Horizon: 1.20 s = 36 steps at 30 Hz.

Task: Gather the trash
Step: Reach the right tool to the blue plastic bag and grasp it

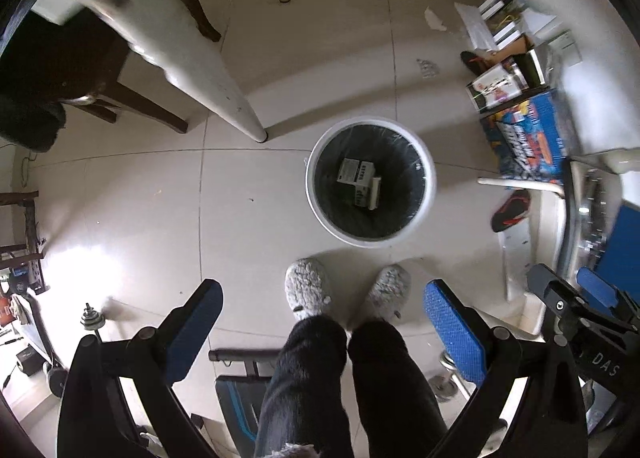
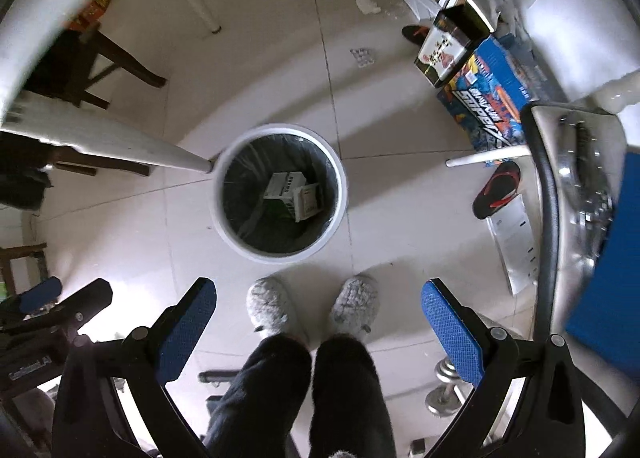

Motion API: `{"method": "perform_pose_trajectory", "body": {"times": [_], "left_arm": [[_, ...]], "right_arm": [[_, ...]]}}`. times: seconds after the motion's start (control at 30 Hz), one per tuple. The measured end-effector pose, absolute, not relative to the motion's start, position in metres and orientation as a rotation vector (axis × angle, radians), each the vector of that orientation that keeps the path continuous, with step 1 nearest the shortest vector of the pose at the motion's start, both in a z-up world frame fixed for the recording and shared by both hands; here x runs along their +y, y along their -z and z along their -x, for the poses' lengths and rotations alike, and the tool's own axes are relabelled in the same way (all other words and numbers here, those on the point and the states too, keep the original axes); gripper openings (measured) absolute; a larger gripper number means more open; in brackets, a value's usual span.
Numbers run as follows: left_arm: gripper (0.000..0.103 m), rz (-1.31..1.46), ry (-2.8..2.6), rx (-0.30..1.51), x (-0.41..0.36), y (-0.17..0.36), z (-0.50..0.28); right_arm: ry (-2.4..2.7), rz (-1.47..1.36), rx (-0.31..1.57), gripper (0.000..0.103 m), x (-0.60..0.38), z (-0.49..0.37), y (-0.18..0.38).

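A white round trash bin (image 1: 428, 193) with a black liner stands on the tiled floor; it also shows in the right wrist view (image 2: 340, 193). Two small white cartons (image 1: 358, 181) lie inside it, seen also in the right wrist view (image 2: 294, 193). My left gripper (image 1: 324, 322) is open and empty, held high above the floor, short of the bin. My right gripper (image 2: 320, 322) is open and empty at the same height. A crumpled white paper (image 1: 434, 19) and a blister pack (image 1: 427, 67) lie on the floor beyond the bin.
My slippered feet (image 1: 348, 290) stand just before the bin. A white table leg (image 1: 224, 97) slants down beside it. Boxes (image 1: 528, 137) and a sandal (image 1: 510, 209) crowd the right side. A dark wooden chair (image 1: 120, 97) is at left. Dumbbells (image 2: 448, 386) lie near my feet.
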<state>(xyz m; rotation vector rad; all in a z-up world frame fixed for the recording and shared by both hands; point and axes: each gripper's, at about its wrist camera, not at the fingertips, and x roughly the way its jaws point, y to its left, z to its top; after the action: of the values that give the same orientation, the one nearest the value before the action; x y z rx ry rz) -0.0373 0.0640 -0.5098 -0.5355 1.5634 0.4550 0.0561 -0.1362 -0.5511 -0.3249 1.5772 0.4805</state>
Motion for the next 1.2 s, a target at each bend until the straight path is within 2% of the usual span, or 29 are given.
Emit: {"method": "perform_pose_trajectory", "body": {"times": [0.2, 0.43, 0.63, 0.9, 1.0, 1.07, 1.13, 1.17, 1.2], "left_arm": [[0.103, 0.462, -0.477, 1.483, 0.072, 0.404, 0.034], [0.103, 0.394, -0.529, 1.366, 0.095, 0.346, -0.013], [0.103, 0.356, -0.592, 1.337, 0.107, 0.34, -0.083], [0.103, 0.418, -0.702, 1.448, 0.143, 0.371, -0.162], [0.103, 0.43, -0.733, 1.476, 0.148, 0.379, -0.175], [0.103, 0.44, -0.749, 1.49, 0.151, 0.382, -0.181], [0.103, 0.445, -0.77, 1.494, 0.153, 0.382, -0.186], [0.103, 0.447, -0.777, 1.493, 0.153, 0.38, -0.188], [0.103, 0.447, -0.783, 1.491, 0.153, 0.378, -0.19]], "right_arm": [[-0.478, 0.241, 1.582, 0.103, -0.139, -0.057, 0.438], [-0.447, 0.116, 1.455, 0.103, -0.132, -0.124, 0.325], [-0.383, 0.012, 1.462, 0.103, -0.13, -0.22, 0.307], [-0.395, 0.027, 1.562, 0.102, -0.063, -0.318, 0.359], [-0.426, 0.059, 1.594, 0.092, -0.041, -0.34, 0.382], [-0.446, 0.077, 1.612, 0.074, -0.03, -0.349, 0.394], [-0.488, 0.105, 1.613, 0.067, -0.018, -0.356, 0.402], [-0.502, 0.13, 1.584, 0.04, -0.012, -0.358, 0.4], [-0.519, 0.149, 1.569, 0.032, -0.009, -0.359, 0.399]]}}
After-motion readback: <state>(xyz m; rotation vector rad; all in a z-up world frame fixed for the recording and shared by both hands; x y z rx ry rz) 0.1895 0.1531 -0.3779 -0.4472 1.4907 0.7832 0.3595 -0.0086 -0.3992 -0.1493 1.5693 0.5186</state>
